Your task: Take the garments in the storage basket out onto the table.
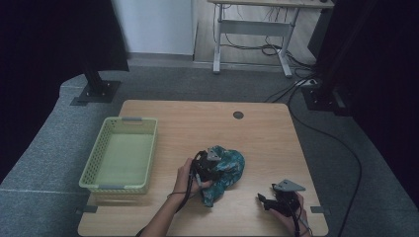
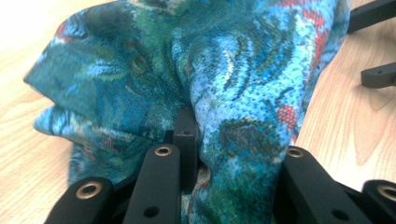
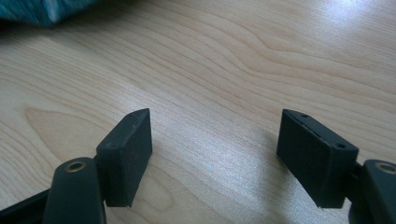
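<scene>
Bare table (image 1: 257,133) surrounds the cloth (image 1: 225,170); basket (image 1: 121,153) stands well left.

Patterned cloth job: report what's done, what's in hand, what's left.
Done: nothing looks put away; the green basket holds nothing. In hand: the left gripper has its jaws pushed into the bunched blue-green cloth, fabric between them, though a firm grip is unclear. The right gripper is open over bare table. Left: probably lifting the cloth into the basket.

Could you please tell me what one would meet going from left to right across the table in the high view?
Green basket → left gripper, buried in the blue patterned cloth → right gripper, jaws open over bare wood.
</scene>
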